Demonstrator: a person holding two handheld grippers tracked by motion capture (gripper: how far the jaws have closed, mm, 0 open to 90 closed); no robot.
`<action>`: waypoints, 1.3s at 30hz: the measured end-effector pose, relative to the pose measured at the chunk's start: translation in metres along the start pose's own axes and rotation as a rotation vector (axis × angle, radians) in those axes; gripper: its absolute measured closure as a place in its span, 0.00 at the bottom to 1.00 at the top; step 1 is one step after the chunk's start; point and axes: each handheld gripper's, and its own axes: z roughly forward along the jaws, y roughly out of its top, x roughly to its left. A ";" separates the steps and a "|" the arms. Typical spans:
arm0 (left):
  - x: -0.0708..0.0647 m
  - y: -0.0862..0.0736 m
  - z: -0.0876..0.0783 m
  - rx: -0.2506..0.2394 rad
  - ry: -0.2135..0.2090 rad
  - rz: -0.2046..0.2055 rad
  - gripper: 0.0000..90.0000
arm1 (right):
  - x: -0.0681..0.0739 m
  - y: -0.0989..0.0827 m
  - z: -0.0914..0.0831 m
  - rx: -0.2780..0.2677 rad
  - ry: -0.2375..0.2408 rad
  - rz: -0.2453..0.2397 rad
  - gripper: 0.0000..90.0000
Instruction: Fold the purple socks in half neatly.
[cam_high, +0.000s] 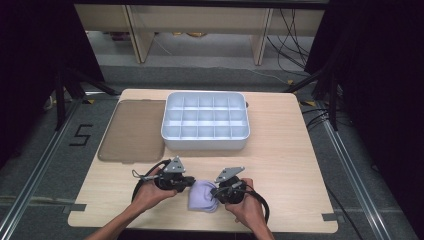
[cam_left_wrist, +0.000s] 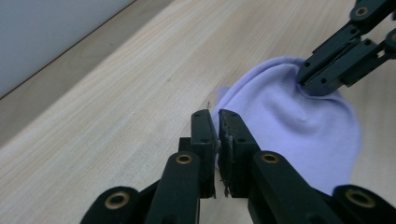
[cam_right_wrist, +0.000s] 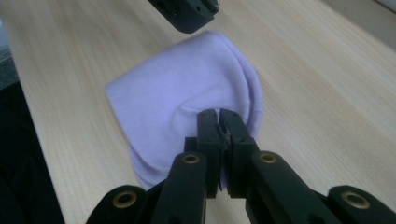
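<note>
Lilac cloth (cam_right_wrist: 187, 93) | right tool (cam_right_wrist: 218, 114): clamped on its fold | left tool (cam_left_wrist: 214, 116): nearly together, at cloth's edge

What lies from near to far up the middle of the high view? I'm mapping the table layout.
Lilac cloth → bare strip of the wooden table → white divided tray → floor behind the table → pale furniture legs.
</note>
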 end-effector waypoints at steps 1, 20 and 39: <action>0.000 0.000 -0.003 -0.005 -0.001 -0.009 0.92 | 0.000 0.001 -0.002 0.004 0.017 -0.018 0.97; 0.002 -0.019 -0.024 0.026 -0.031 -0.163 0.64 | 0.028 0.008 0.019 0.072 0.066 -0.107 0.98; 0.001 -0.028 -0.009 0.092 -0.060 -0.196 0.65 | 0.041 0.016 0.030 0.064 0.068 -0.100 0.98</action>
